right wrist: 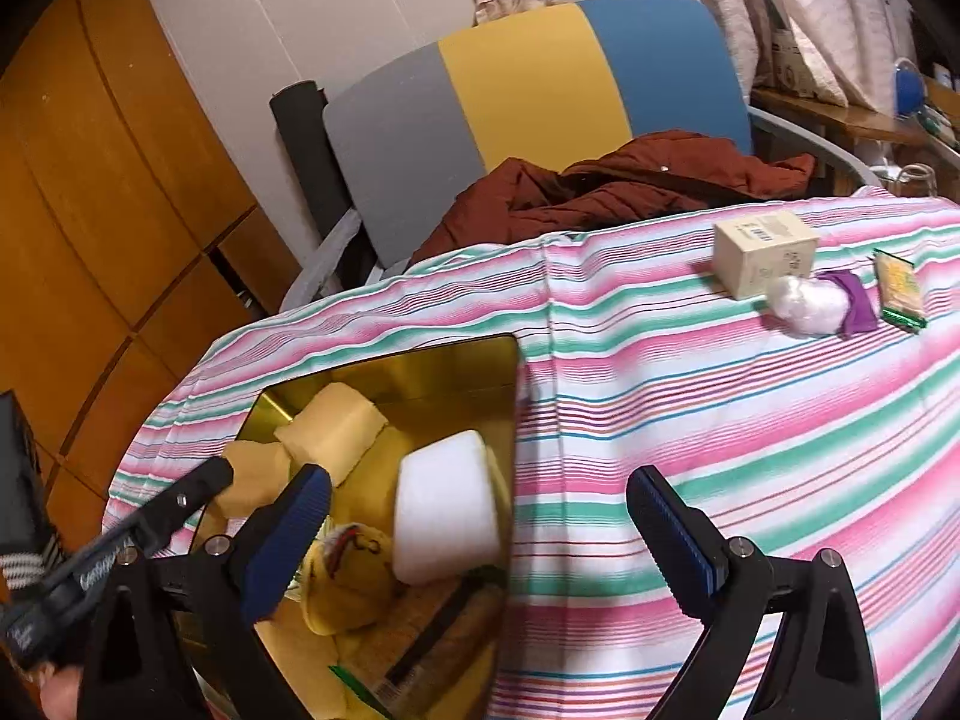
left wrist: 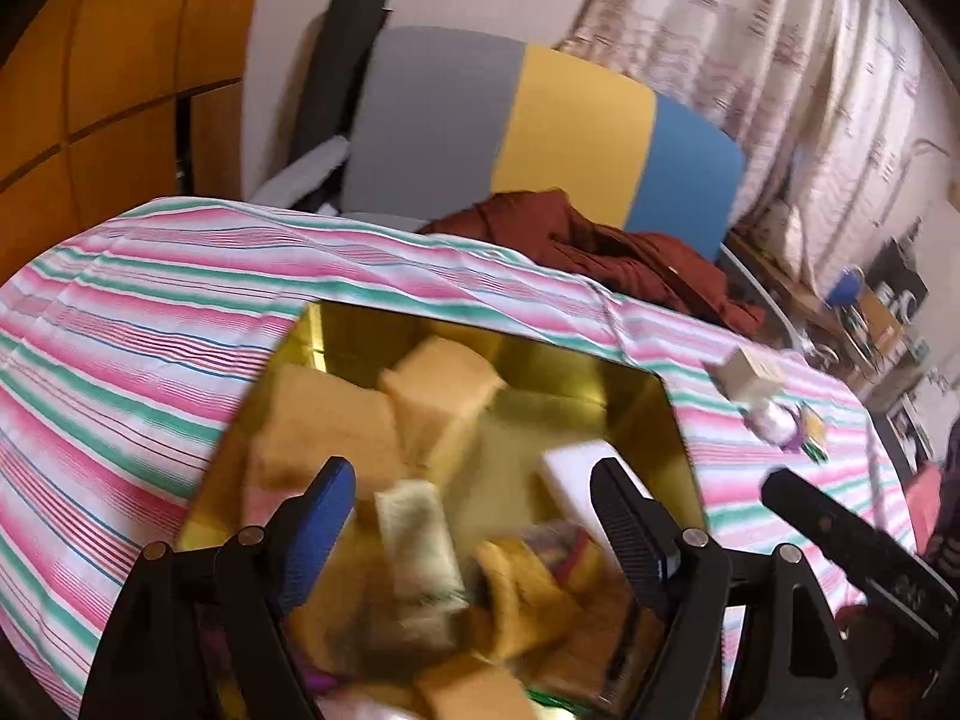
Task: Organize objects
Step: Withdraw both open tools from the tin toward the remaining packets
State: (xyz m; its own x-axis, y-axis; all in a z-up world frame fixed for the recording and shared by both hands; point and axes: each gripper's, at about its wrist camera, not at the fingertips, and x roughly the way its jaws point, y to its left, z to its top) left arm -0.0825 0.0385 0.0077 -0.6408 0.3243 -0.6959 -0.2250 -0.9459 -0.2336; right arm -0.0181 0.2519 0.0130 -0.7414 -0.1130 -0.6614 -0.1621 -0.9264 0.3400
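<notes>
Gold tin (left wrist: 360, 330) fills left view; both tongs (left wrist: 474, 516) (right wrist: 480, 516) gape empty.

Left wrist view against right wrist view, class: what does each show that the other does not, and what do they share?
Only the left wrist view shows the left gripper from behind, open above the gold tin, and the tin's crowded near end.

Only the right wrist view shows the right gripper, open, and the loose items sharply: cream box, white wad, green-edged packet.

Both show the tin, its yellow sponges, white block, striped cloth and tricolour chair.
</notes>
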